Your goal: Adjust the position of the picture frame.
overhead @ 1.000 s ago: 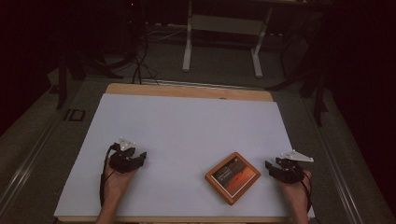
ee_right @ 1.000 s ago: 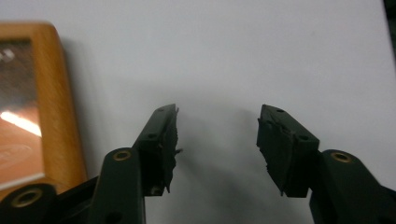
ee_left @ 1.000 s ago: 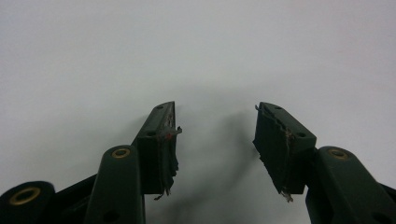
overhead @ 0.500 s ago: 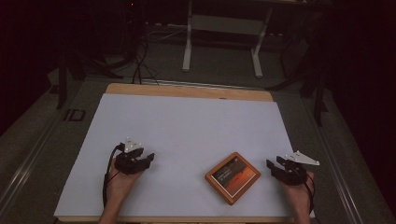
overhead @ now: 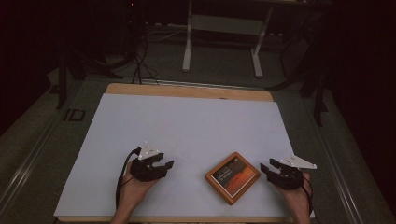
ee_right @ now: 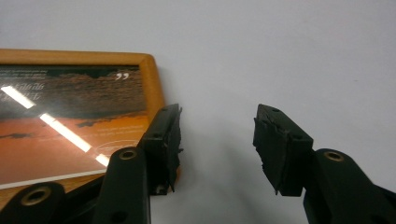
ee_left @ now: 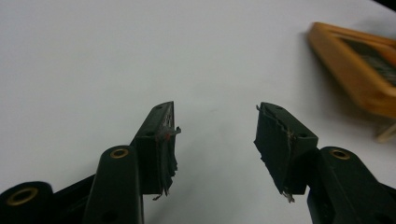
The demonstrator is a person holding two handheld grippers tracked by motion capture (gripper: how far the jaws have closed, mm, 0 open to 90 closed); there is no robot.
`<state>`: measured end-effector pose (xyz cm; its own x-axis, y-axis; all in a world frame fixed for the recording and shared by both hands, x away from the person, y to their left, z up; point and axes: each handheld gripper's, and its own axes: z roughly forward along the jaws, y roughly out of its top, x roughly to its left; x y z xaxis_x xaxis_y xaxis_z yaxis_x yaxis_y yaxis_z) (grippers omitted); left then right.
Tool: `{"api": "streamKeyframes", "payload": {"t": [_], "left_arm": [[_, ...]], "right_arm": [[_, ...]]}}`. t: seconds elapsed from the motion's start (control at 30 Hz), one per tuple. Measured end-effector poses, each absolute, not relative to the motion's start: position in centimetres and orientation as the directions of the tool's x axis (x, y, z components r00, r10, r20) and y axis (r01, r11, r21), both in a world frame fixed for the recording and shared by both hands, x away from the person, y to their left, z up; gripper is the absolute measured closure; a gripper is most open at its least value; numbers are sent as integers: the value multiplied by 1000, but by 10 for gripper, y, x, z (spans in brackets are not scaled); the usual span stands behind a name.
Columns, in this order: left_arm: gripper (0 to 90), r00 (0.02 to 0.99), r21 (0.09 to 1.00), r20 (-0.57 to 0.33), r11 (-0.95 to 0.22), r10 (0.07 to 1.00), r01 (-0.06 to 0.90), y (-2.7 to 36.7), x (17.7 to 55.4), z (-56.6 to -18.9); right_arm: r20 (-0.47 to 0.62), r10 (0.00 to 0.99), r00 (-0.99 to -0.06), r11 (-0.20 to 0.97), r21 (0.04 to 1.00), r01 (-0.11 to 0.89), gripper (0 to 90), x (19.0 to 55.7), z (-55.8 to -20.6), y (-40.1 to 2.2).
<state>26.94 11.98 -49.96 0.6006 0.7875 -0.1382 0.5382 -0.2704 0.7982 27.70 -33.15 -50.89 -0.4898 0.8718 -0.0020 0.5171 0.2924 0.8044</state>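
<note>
A wooden-framed picture (overhead: pixel 232 177) with an orange and dark print lies flat on the white table top (overhead: pixel 196 126), near the front edge. My left gripper (overhead: pixel 166 165) rests to its left, open and holding nothing, jaws pointing toward the frame. In the left gripper view the gripper (ee_left: pixel 215 130) looks over bare white surface, with the frame (ee_left: pixel 359 65) at the upper right. My right gripper (overhead: pixel 268 167) sits just right of the frame, open. In the right gripper view the gripper (ee_right: pixel 217 135) has its left jaw beside the frame's right edge (ee_right: pixel 154 88); touching or apart, I cannot tell.
The white sheet covers a wooden table whose bare strip (overhead: pixel 187 89) shows at the far edge. Beyond it, on the dark floor, stand a desk's white legs (overhead: pixel 189 42) and cables (overhead: pixel 140 65). A hand (overhead: pixel 135 191) holds each gripper from the front edge.
My left gripper has moved right and slightly toward the front, closer to the picture frame. The right gripper has barely shifted. The frame has not moved.
</note>
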Motion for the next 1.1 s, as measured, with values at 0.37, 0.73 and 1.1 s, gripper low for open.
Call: {"api": "streamKeyframes", "payload": {"t": [0.37, 0.73, 1.1], "left_arm": [[463, 678, 794, -210, -281, 705, 539, 83, 261, -493], [450, 735, 776, -251, -322, 630, 542, 44, 262, -493], [427, 743, 751, -305, -330, 596, 573, 18, 266, -501]], "right_arm": [[3, 835, -550, 344, 777, 527, 602, 275, -516, -323], [29, 815, -579, 355, 765, 537, 716, 275, -521, -320], [10, 809, -587, 378, 757, 533, 785, 272, -519, -317]]}}
